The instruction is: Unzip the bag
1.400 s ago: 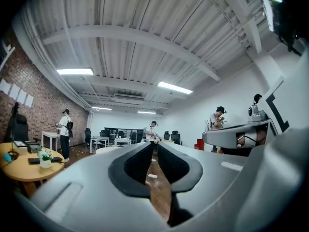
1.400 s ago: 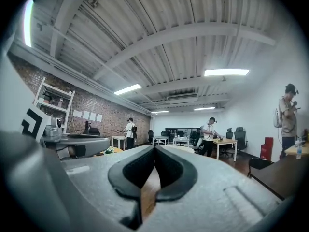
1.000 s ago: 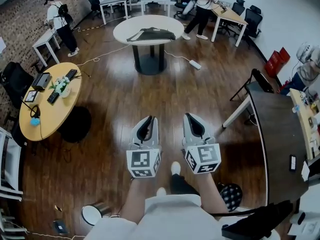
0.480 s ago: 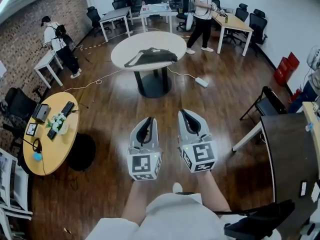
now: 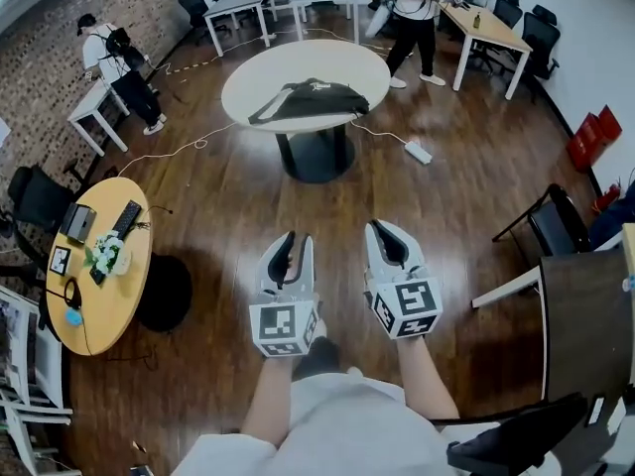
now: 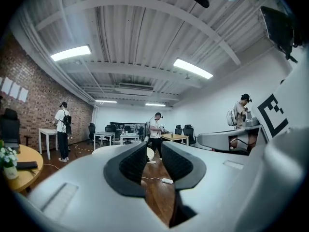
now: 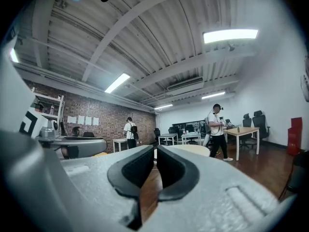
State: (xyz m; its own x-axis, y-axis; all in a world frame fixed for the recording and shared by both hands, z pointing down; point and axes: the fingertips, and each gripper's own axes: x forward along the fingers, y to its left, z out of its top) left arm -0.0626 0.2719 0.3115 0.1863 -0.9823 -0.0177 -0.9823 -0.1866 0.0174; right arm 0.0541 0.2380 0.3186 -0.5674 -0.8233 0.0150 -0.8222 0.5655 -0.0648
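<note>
A dark bag lies flat on the round white table far ahead, well out of reach of both grippers. My left gripper points level over the wooden floor. Its jaws have just been opening and stand apart with nothing between them, the floor showing through the gap in the left gripper view. My right gripper is beside it, also level. Its jaws have just been opening by a hair, with only a thin slit between the pads and nothing in it.
A round yellow table with a keyboard and flowers stands at the left. A dark table and black chair are at the right. A power strip and cable lie on the floor beside the white table. Two people stand at the back.
The person has walked forward: the white table with the bag has come nearer in the head view. Both grippers stay side by side, carried along.
</note>
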